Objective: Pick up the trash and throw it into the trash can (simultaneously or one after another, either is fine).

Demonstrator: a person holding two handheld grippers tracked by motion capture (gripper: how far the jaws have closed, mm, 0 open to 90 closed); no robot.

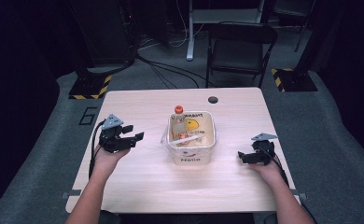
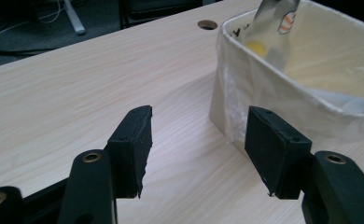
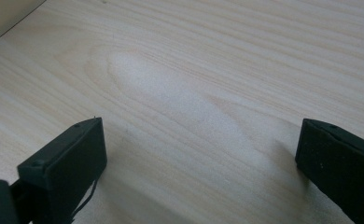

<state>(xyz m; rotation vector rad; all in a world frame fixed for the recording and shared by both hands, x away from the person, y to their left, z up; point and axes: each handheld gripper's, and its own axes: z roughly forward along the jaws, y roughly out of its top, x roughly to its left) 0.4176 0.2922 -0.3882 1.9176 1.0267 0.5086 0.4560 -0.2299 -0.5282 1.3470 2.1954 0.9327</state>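
Bright tabletop, dark surroundings, soft focus

A tub [image 1: 192, 156] stands mid-table [image 1: 138, 186] with a bottle [image 1: 180, 123] lying inside; the left gripper [image 1: 132, 133] hovers left of the tub, the right gripper [image 1: 241, 156] right of it.

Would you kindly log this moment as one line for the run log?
left gripper: open, empty, beside white plastic-lined bin | right gripper: open, empty, over light wooden table | orange-capped clear bottle: in bin

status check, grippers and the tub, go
Left gripper open, nothing between the jaws, beside the tub. Right gripper open, low over bare table. Bottle leaning inside the tub. Nothing in the way.
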